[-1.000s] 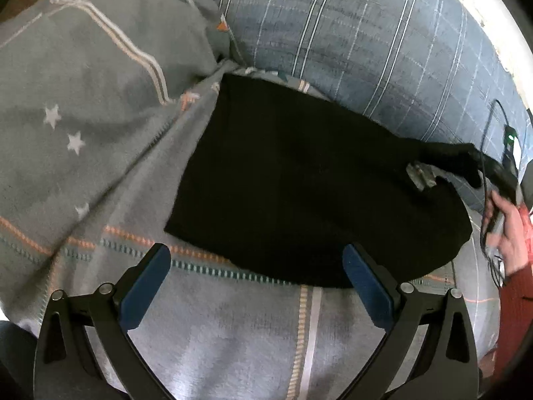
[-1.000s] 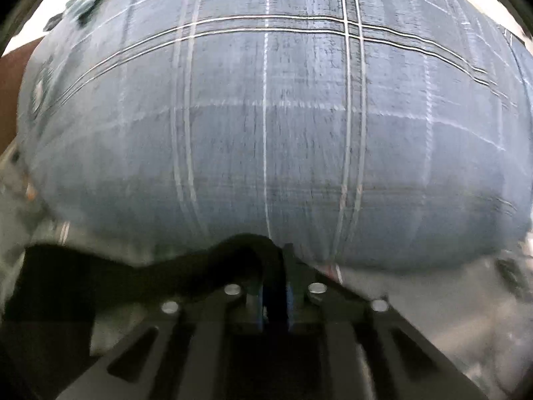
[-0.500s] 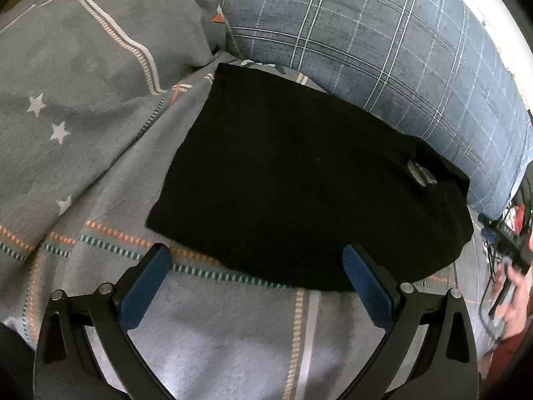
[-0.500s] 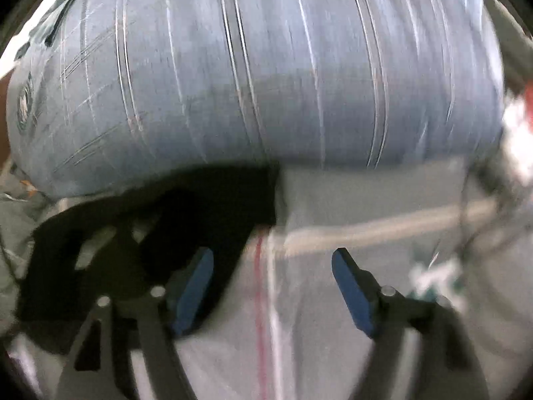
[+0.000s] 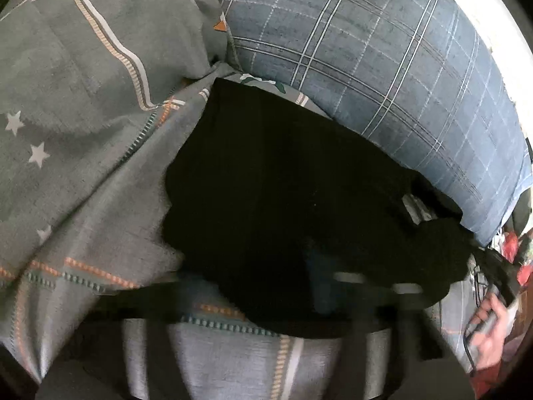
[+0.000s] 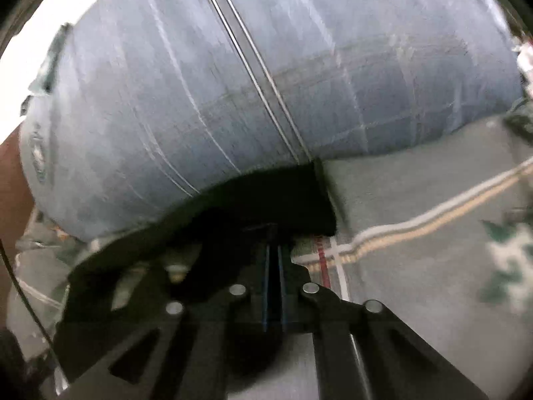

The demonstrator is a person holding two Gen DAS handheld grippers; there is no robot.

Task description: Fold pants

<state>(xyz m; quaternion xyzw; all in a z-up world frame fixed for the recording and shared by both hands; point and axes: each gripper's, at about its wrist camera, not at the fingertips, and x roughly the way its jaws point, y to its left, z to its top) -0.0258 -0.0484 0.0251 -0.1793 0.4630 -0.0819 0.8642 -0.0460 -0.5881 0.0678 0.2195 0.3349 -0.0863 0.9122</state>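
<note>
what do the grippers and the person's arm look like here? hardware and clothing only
Right gripper: black plastic linkage arms with round silver pins and cut-out slots, blue pads on the fingers. Left gripper: motion-blurred, dark frame, a smear of blue pad. Right hand shows at the frame edge with a red sleeve and a thin black cable beside it.

A: Where do the pants (image 5: pixel 299 206) lie?
B: Centre frame, on the bedspread (image 5: pixel 100 173), which fills the left and bottom.
A: And the pillow (image 5: pixel 383 76)?
B: Upper right, touching the pants' far edge.
</note>
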